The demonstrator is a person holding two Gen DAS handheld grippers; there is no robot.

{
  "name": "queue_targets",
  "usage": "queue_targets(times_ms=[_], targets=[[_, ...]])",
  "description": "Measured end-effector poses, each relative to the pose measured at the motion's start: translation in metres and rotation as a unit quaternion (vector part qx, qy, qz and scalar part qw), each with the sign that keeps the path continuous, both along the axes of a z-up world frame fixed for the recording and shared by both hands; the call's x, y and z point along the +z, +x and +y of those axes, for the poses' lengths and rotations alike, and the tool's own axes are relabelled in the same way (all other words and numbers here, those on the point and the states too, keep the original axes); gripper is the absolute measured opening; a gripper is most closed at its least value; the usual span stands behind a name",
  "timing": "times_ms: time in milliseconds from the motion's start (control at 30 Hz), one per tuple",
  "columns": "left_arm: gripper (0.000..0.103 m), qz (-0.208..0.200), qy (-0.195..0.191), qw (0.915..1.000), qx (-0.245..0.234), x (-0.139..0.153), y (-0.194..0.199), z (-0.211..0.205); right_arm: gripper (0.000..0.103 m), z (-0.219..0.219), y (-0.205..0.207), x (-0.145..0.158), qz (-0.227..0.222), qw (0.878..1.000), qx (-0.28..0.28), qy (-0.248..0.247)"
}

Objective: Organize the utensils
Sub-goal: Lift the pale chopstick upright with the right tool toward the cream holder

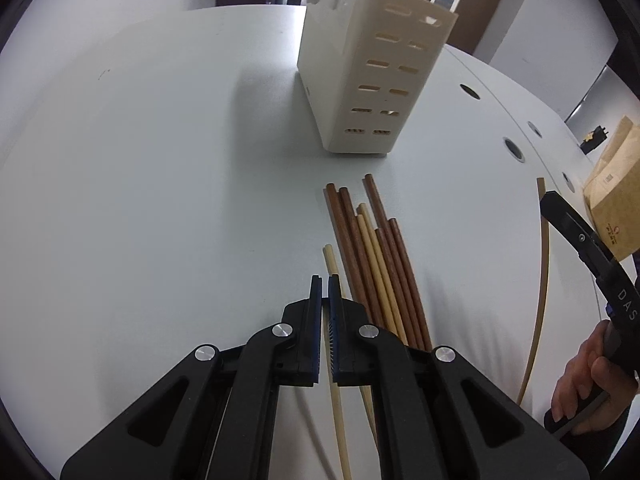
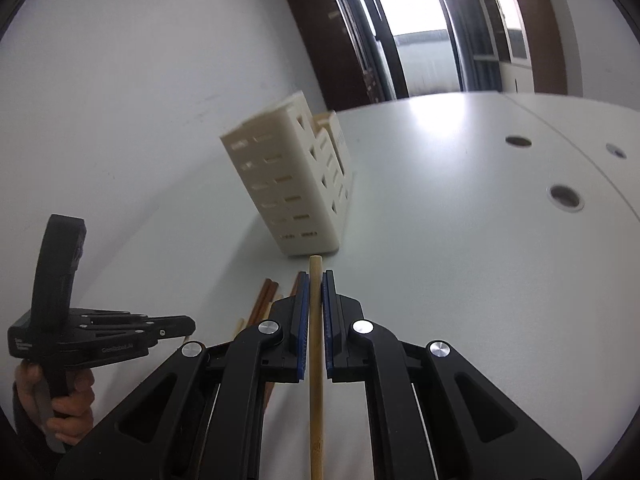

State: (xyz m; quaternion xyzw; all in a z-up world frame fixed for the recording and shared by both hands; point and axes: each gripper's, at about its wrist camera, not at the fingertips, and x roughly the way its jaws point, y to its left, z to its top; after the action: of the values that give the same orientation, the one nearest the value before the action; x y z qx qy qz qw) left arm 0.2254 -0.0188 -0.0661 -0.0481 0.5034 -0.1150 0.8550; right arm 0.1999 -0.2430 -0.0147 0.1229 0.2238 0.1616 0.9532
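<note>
Black, with blue ridged pads, the left gripper (image 1: 325, 284) has its jaws drawn together to a thin slit. A pale cream wooden chopstick (image 1: 340, 420) runs lengthwise through that slit, and its rounded end pokes out just past the fingertips. A soft shadow beside the stick suggests that it is off the surface. The right gripper (image 2: 317, 276), of the same black make, is clamped on a tan bamboo chopstick (image 2: 316, 400) that lies straight along its fingers. The blunt end of this stick reaches a little beyond the pads, towards the foot of the holder. A person's hand (image 1: 580, 380) wraps the handle of the right tool, and another hand (image 2: 68, 404) grips the left one.

Both grippers are held over a broad white table (image 1: 160, 160), smooth and faintly scuffed. On it stands a tall cream plastic utensil holder (image 1: 360, 80). It is upright, its walls are pierced with paired rows of short slots, and it is divided into compartments that step down in height. A brown cardboard box (image 1: 612, 200) sits off at the table's right edge.

Between the holder and the left gripper lies a loose bundle of chopsticks (image 1: 376, 248), near the holder's base but not touching it. Most are reddish-brown wood and a couple are pale cream. They lie roughly parallel and overlap, with their blunt ends pointing at the holder. The right pad of the left gripper hangs just beside this bundle.

Several round holes (image 1: 513, 149) dot the tabletop to the right of the holder.
</note>
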Motion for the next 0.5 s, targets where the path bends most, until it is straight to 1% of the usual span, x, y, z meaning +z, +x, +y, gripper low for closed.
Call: queue_targets(times_ms=[67, 100, 200, 300, 333, 500], targets=[[0.002, -0.009, -0.011, 0.9999, -0.011, 0.010, -0.010, 0.004, 0.007, -0.004, -0.016, 0.007, -0.025, 0.999, 0.008, 0.019], [0.002, -0.013, -0.016, 0.9997, -0.016, 0.015, -0.013, -0.005, 0.007, -0.005, -0.022, 0.011, -0.035, 0.999, 0.012, 0.025], [0.002, -0.030, -0.030, 0.9986, -0.033, 0.034, -0.029, -0.002, 0.007, -0.006, -0.037, 0.023, -0.055, 0.997, 0.030, 0.043], [0.002, -0.050, -0.042, 0.9969, -0.043, 0.053, -0.045, 0.001, 0.007, -0.003, -0.053, 0.041, -0.076, 0.995, 0.040, 0.053], [0.002, -0.057, -0.046, 0.9963, -0.045, 0.057, -0.047, -0.016, 0.007, -0.002, -0.056, 0.047, -0.084, 0.994, 0.042, 0.053], [0.002, -0.090, -0.060, 0.9927, -0.054, 0.085, -0.066, -0.014, 0.007, 0.002, -0.071, 0.076, -0.125, 0.990, 0.047, 0.053]])
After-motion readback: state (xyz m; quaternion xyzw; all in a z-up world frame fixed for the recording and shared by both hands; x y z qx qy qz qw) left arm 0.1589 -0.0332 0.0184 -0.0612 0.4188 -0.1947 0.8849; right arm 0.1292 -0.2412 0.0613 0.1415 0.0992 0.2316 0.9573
